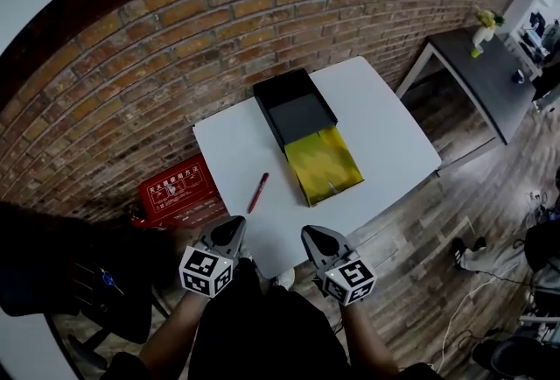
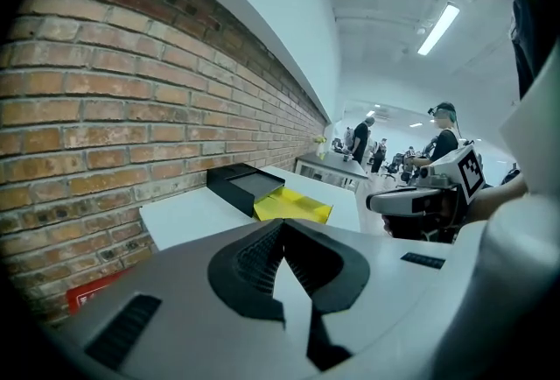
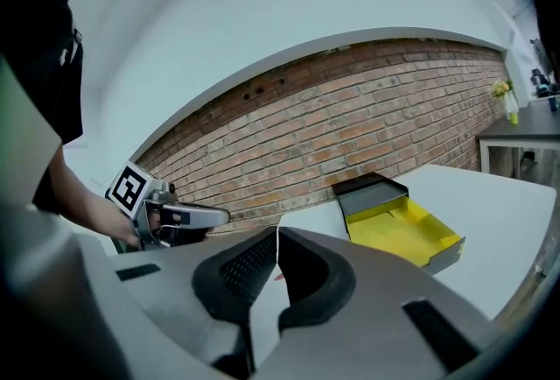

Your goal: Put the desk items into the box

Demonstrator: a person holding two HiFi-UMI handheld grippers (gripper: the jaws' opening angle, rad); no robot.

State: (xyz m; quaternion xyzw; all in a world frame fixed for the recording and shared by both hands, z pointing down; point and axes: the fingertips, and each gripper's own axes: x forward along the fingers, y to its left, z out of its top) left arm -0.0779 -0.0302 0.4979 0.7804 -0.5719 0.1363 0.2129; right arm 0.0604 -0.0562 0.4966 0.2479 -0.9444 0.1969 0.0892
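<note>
A white table point(image 1: 385, 137) carries an open box: its black part point(image 1: 293, 107) is toward the brick wall, and its yellow-lined part point(image 1: 324, 164) is nearer me. A red pen point(image 1: 258, 192) lies on the table left of the box. My left gripper point(image 1: 234, 226) and right gripper point(image 1: 312, 235) hover side by side at the table's near edge, both shut and empty. In the left gripper view the shut left gripper point(image 2: 282, 221) points at the box point(image 2: 293, 208), with the right gripper point(image 2: 411, 201) beside it. In the right gripper view the shut right gripper point(image 3: 278, 230) faces the box point(image 3: 398, 229).
A red case with white print point(image 1: 175, 190) lies on the floor left of the table. A black chair point(image 1: 79, 282) stands at the lower left. At the back right, a dark desk point(image 1: 490, 76) holds a vase of yellow flowers point(image 1: 483, 26). The brick wall point(image 1: 131, 89) runs behind the table.
</note>
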